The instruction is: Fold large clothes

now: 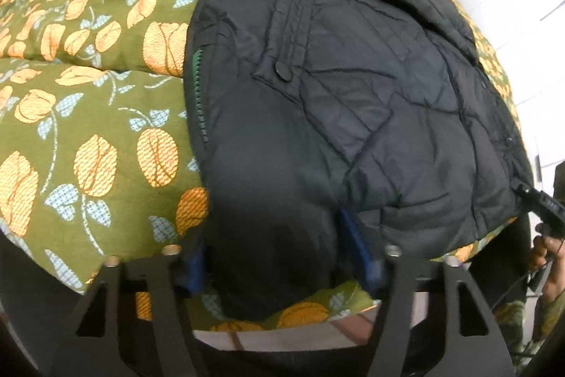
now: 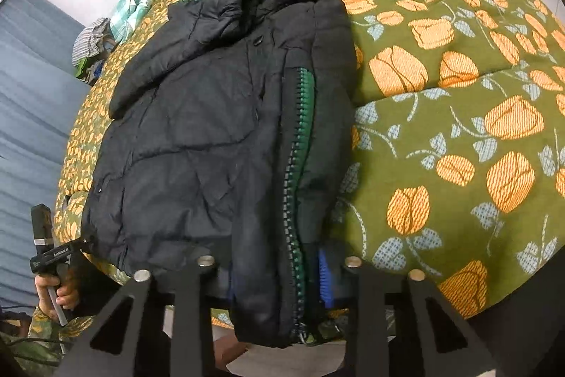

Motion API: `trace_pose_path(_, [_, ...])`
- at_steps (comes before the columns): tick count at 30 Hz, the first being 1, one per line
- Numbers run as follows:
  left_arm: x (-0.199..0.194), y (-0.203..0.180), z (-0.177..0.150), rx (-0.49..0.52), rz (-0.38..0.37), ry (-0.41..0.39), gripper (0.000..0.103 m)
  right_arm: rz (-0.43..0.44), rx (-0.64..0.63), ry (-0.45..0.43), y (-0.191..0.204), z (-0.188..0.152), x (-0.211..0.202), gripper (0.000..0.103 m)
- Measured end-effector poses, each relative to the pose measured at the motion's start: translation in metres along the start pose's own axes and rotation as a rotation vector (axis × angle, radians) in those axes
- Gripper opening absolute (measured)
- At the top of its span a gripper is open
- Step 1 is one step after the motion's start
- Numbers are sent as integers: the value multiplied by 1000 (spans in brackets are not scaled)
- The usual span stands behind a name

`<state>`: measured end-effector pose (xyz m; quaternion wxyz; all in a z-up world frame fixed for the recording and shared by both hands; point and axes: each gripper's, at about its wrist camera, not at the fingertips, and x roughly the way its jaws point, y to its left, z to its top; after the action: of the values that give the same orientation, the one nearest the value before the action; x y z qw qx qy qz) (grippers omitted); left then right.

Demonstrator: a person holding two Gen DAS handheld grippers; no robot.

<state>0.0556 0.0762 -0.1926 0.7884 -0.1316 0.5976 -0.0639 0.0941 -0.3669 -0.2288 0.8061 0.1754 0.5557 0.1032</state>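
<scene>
A black quilted puffer jacket (image 1: pixel 353 101) is lying on the bed's green floral bedspread (image 1: pixel 88 129), its hem hanging toward the near edge where the person is standing. The left gripper (image 1: pixel 282 264) is pinching the bottom hem on one side, its blue pads (image 1: pixel 360 249) pressing into a thick roll of fabric, while the right gripper (image 2: pixel 279 274) is clamping the hem at the other side, right where the green zipper (image 2: pixel 300 136) is running down the front edge. The jacket is looking soft, bulky and springy, probably light for its size, and its smooth shell is likely slippery, so a shallow bite may be sliding off. Taking hold at the stitched hem and zipper seam seems sensible, since those firmer ridges are giving the pads something to catch.
</scene>
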Motion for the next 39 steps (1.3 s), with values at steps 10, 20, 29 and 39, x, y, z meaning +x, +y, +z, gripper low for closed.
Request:
trace_pose_path(10, [-35,-3,8,2,-49,-74,22,25,-61,-19,14,17,-27,22])
trace_pose_path(20, [-81,0,12,-1,-117,-144,18,77,-120,-46,36,37,-63,18])
trace_pose_path(29, [-128,-6,-19,119,-88,-96,16,151,-146,6,51,24,-109,17])
trace_pose_path(39, [-224,-5,-28,119,-170,-117,16,372,-23,56,75,16,-180,17])
